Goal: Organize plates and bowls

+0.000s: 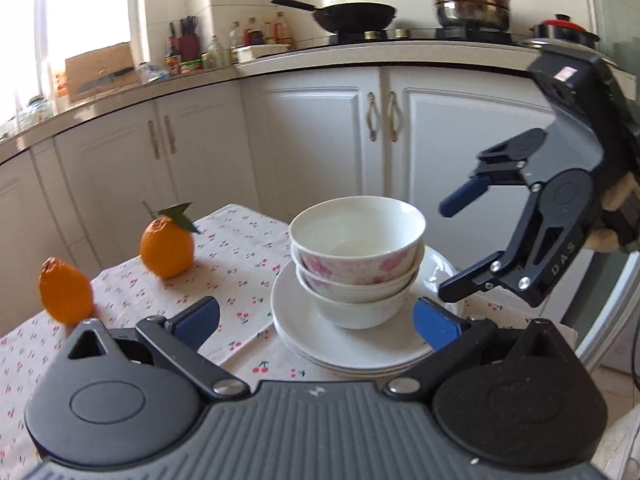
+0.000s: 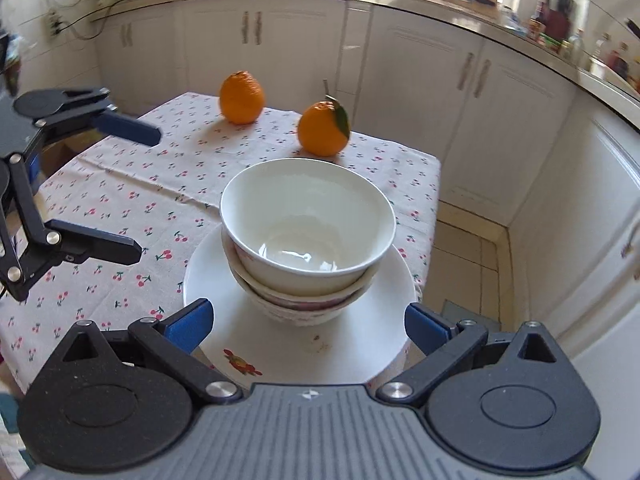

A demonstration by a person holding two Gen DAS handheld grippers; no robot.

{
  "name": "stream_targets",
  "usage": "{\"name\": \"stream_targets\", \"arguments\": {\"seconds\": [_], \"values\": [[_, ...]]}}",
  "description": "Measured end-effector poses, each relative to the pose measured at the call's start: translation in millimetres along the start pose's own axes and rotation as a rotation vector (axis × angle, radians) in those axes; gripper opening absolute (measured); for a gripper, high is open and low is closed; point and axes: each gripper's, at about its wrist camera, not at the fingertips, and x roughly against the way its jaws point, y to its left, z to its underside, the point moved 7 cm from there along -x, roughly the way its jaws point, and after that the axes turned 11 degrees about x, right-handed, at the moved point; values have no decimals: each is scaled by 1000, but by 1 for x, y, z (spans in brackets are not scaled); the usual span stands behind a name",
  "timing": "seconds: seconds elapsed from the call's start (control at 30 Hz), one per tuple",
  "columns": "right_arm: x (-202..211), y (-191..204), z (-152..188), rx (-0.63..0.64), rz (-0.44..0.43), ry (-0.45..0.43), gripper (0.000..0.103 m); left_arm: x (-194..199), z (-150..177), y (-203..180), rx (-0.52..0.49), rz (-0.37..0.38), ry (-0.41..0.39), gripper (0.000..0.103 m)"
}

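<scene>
Three nested bowls [image 1: 356, 256] [image 2: 308, 232], white with pink flowers on the sides, stand on a stack of white plates [image 1: 288, 304] [image 2: 208, 276] near the table's corner. My left gripper [image 1: 316, 324] [image 2: 144, 192] is open, its blue pads wide apart in front of the stack and touching nothing. On the other side of the stack, my right gripper [image 2: 308, 327] [image 1: 450, 248] also stands open and holds nothing. The top bowl is empty. One plate shows a red fruit print near its rim.
Two oranges [image 1: 166, 248] [image 1: 66, 290] [image 2: 324, 130] [image 2: 242, 98] stand on the cherry-print tablecloth [image 1: 224, 248] [image 2: 120, 184] beyond the stack. White cabinets [image 1: 320, 128] ring the small table. On the counter are a wok [image 1: 352, 16], a steel pot [image 1: 472, 2] and bottles [image 1: 256, 32].
</scene>
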Motion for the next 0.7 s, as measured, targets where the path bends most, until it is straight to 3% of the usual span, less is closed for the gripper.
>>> {"name": "stream_targets", "arguments": {"seconds": [0.17,0.27,0.37,0.43,0.7], "values": [[18,12,11,-163,113,-13,103,12,19,1,66,-193,-9,102],[26,17,20,-279,160,-7,103,25,25,-2,179,-204,-6,102],[33,24,22,-329,224,-2,103,35,28,-3,270,-271,10,102],[40,31,21,-334,221,-17,103,40,31,-5,301,-317,21,102],[64,48,10,-295,260,-60,103,65,31,-9,354,-372,-1,102]]}}
